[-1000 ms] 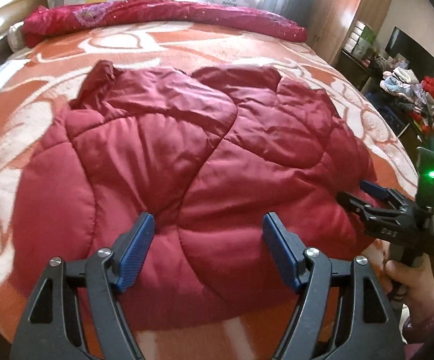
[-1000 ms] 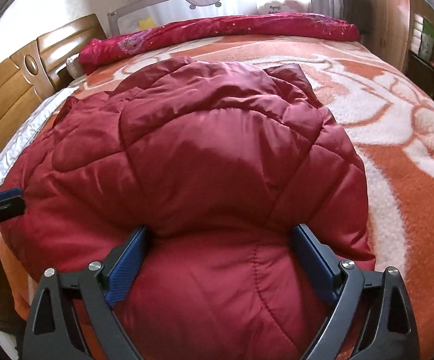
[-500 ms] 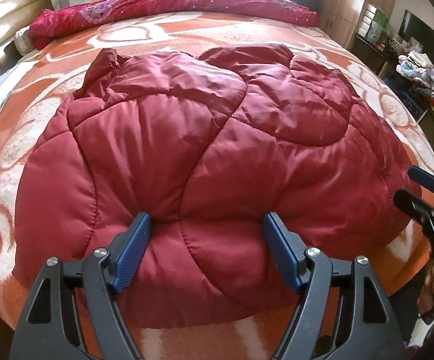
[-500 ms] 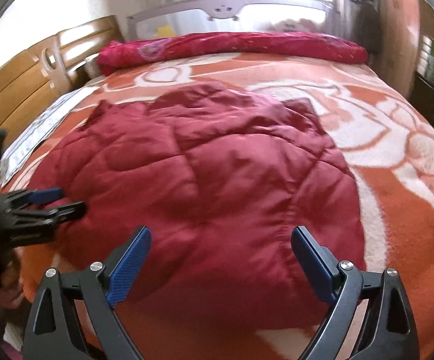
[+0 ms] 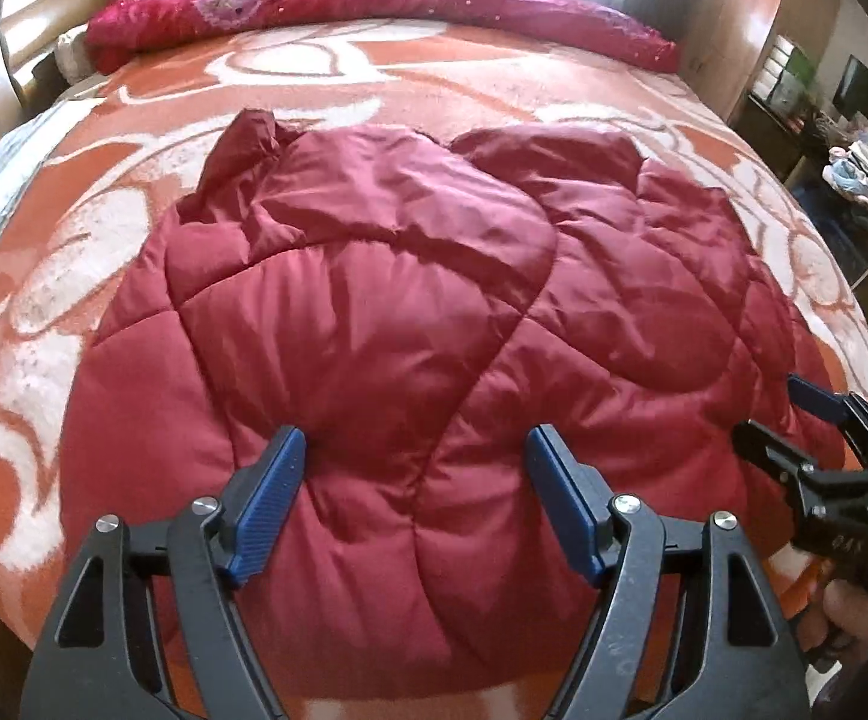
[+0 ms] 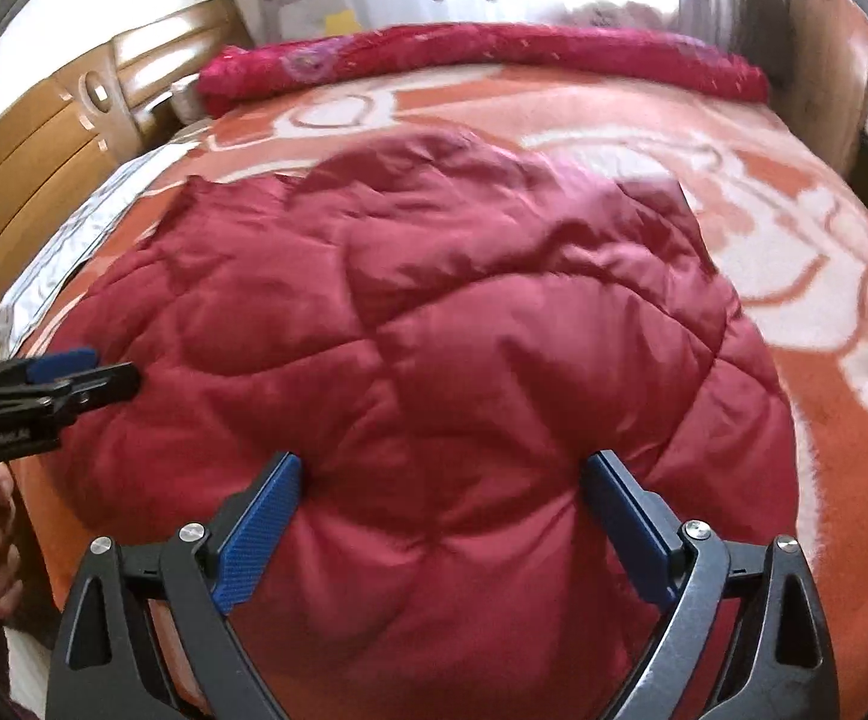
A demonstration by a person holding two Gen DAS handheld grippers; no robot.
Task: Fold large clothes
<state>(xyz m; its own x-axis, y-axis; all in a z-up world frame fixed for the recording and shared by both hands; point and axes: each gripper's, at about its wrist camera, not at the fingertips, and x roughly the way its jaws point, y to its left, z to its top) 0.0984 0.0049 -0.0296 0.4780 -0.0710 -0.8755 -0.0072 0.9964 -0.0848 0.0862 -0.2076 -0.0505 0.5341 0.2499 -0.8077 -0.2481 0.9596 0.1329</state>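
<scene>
Now both tools hover over the near hem of the garment with nothing caught in them. The left gripper (image 5: 416, 504) stands spread, its blue pads (image 5: 266, 510) framing a puffy quilted panel without pressing it. The right gripper (image 6: 440, 531) is spread just as wide. A second ago its view was filled by padded fabric rising right up between the pads. Half a second ago it had drawn back far enough to show orange blanket past the hem, and now it is close over the hem again, the fabric lying flat beneath it.

The dark red quilted jacket (image 5: 410, 324) lies on the bed (image 5: 374, 96), across the orange-and-white blanket (image 6: 794, 300). It is doubled into a rounded bundle, with the collar end bunched toward the rolled red quilt (image 5: 374, 6) at the far side. The left view has also slid slightly, so the right gripper (image 5: 794, 420) sits higher at its edge, beside the jacket's corner.

My reading: one fold has just been laid down and released, and both hands are lining up along the near edge for the next grasp. The slippery, springy padding may puff back open.
</scene>
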